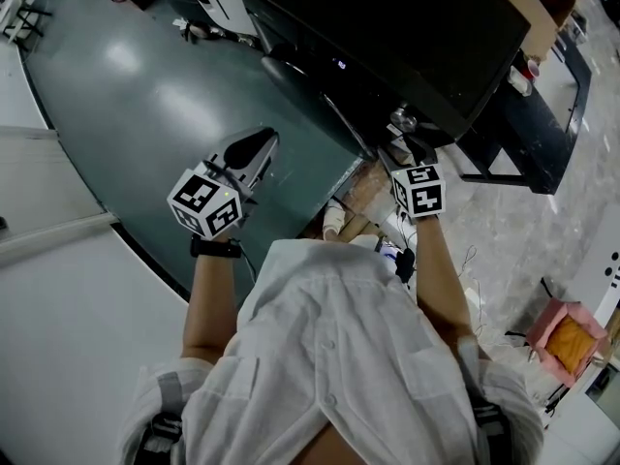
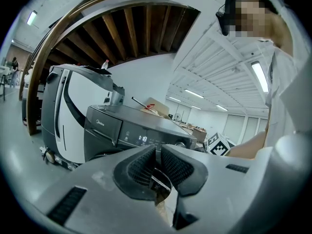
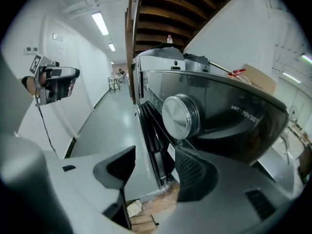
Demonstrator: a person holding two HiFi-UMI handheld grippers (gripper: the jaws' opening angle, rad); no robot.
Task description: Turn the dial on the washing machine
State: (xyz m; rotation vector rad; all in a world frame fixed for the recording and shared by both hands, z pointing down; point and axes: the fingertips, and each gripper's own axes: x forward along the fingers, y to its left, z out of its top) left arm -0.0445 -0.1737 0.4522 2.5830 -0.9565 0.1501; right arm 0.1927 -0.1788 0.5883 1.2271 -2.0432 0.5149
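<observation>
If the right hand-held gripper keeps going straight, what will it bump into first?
Probably the silver dial on the washing machine's dark front, just beyond the right hand-held gripper's open jaws. It might hit the front beside it instead; depth is unclear.

Bright, even illumination from ceiling strip lights (image 3: pixel 100 23); soft glare patches on the green floor (image 1: pixel 126 61) in the head view. Both gripper views show fisheye curvature and black vignetted corners. The chrome dial (image 3: pixel 179 117) carries a broad specular highlight.

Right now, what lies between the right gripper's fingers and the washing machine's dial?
Nothing. In the right gripper view, the open right gripper faces the dial across bare air, not touching it.
</observation>
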